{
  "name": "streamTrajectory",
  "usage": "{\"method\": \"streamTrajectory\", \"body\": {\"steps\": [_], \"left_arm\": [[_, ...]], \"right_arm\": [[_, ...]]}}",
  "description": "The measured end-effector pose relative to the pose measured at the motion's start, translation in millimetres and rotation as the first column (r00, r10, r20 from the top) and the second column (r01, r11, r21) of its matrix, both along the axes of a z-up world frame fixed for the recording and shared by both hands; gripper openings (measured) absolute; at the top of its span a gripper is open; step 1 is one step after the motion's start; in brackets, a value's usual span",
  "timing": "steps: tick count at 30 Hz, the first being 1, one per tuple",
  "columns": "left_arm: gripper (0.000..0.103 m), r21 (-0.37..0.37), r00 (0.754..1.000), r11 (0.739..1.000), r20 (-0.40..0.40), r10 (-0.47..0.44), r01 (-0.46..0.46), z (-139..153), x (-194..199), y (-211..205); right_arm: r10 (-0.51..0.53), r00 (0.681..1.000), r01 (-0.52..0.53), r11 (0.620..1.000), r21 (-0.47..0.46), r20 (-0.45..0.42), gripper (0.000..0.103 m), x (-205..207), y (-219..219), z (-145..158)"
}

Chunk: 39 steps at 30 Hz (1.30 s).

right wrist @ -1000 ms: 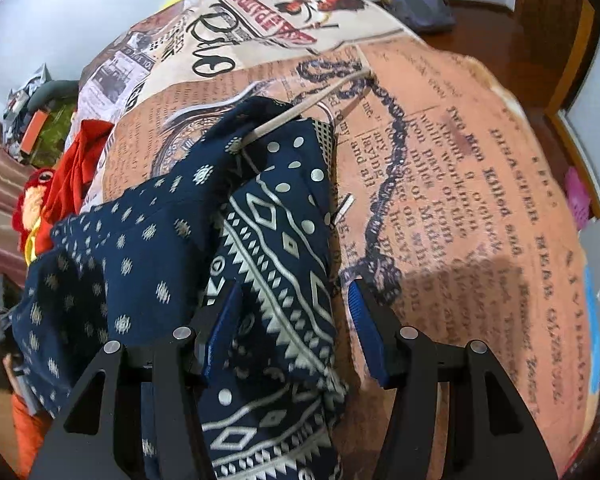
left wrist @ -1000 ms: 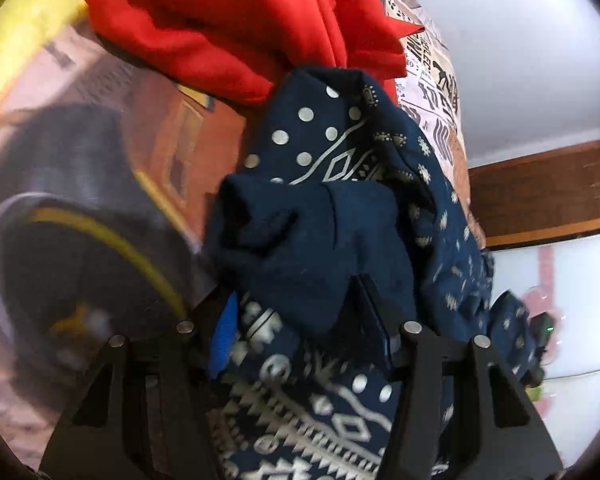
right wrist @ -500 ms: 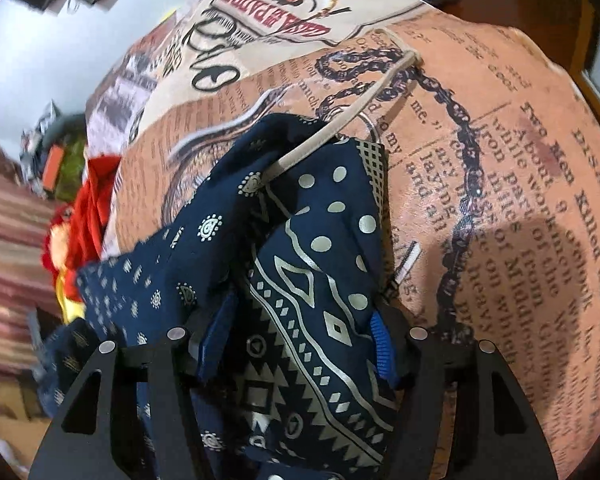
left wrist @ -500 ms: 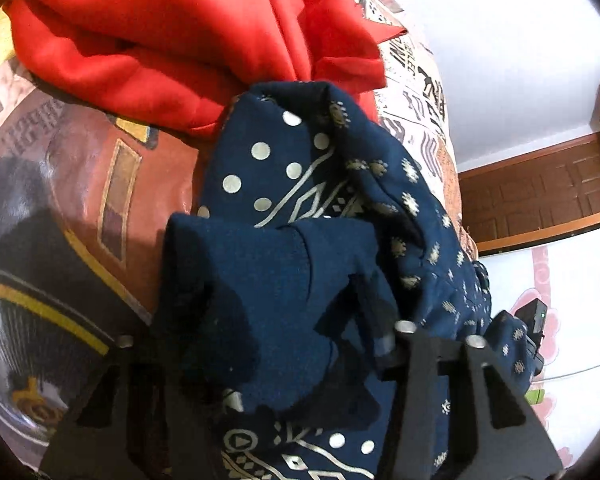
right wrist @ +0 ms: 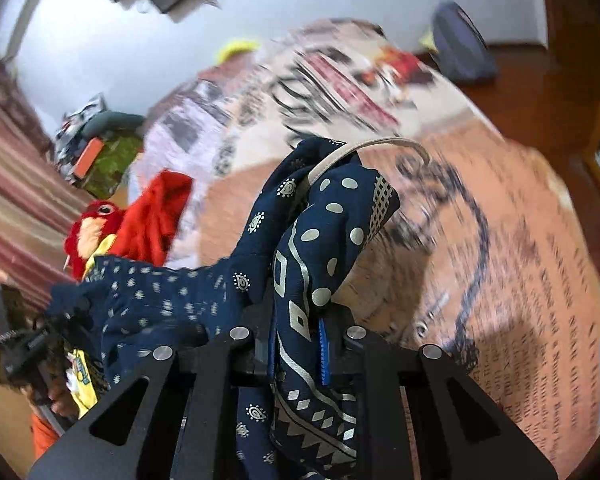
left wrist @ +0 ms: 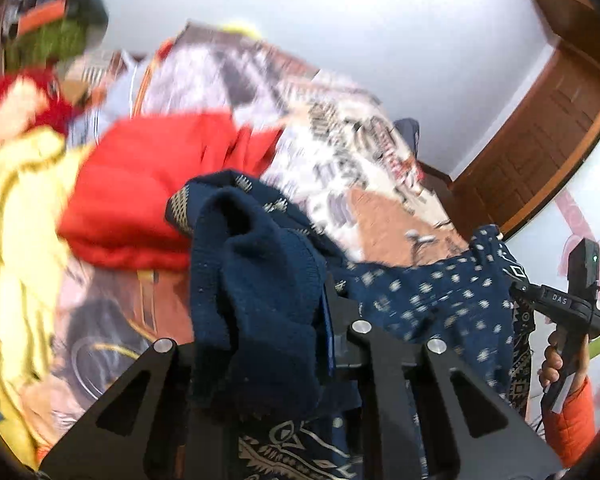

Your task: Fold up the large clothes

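A navy garment with white dots and geometric print (left wrist: 428, 304) hangs lifted between both grippers above the bed. My left gripper (left wrist: 272, 328) is shut on a bunched plain navy part of it (left wrist: 260, 280). My right gripper (right wrist: 296, 340) is shut on a patterned edge (right wrist: 320, 240) with a beige drawstring (right wrist: 364, 148). The right gripper also shows in the left wrist view (left wrist: 572, 304), held by a hand in an orange sleeve. The left gripper shows in the right wrist view (right wrist: 20, 344).
A bed with a newspaper-print cover (right wrist: 520, 248) lies below. A red garment (left wrist: 148, 184) and a yellow one (left wrist: 16, 232) lie on it at the left. A red plush toy (right wrist: 96, 224) and clutter sit by the striped wall. A wooden door frame (left wrist: 540, 136) stands right.
Both grippers have closed on the navy garment and raised it off the bed. The views have tilted up toward the wall, and the cloth now stretches between the two grippers.
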<state>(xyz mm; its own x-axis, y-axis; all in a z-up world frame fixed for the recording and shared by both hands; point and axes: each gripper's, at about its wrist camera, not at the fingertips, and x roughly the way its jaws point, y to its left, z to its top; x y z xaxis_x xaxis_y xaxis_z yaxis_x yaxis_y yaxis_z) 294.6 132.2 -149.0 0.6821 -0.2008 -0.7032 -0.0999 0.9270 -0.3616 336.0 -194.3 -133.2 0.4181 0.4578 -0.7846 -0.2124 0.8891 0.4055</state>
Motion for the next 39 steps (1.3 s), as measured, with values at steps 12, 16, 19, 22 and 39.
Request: {"method": "streamTrajectory", "body": {"steps": [12, 16, 19, 22, 39], "left_arm": [[0.016, 0.061, 0.987, 0.998, 0.158, 0.001, -0.011, 86, 26, 18], [0.016, 0.091, 0.989, 0.995, 0.148, 0.025, -0.039, 80, 57, 32], [0.016, 0.095, 0.991, 0.993, 0.127, 0.053, -0.065, 67, 84, 44], [0.016, 0.107, 0.991, 0.99, 0.109, 0.08, -0.092, 51, 113, 56], [0.027, 0.285, 0.972, 0.951, -0.162, 0.173, -0.122, -80, 204, 101]], "right_arm": [[0.029, 0.988, -0.031, 0.999, 0.014, 0.152, 0.012, 41, 39, 47], [0.033, 0.985, -0.033, 0.999, 0.0, 0.167, 0.012, 65, 49, 47], [0.034, 0.985, -0.033, 0.999, -0.011, 0.17, 0.012, 86, 60, 41], [0.032, 0.986, -0.027, 0.999, -0.034, 0.162, 0.012, 108, 72, 31], [-0.057, 0.998, 0.052, 0.979, -0.199, -0.02, 0.019, 172, 65, -76]]}}
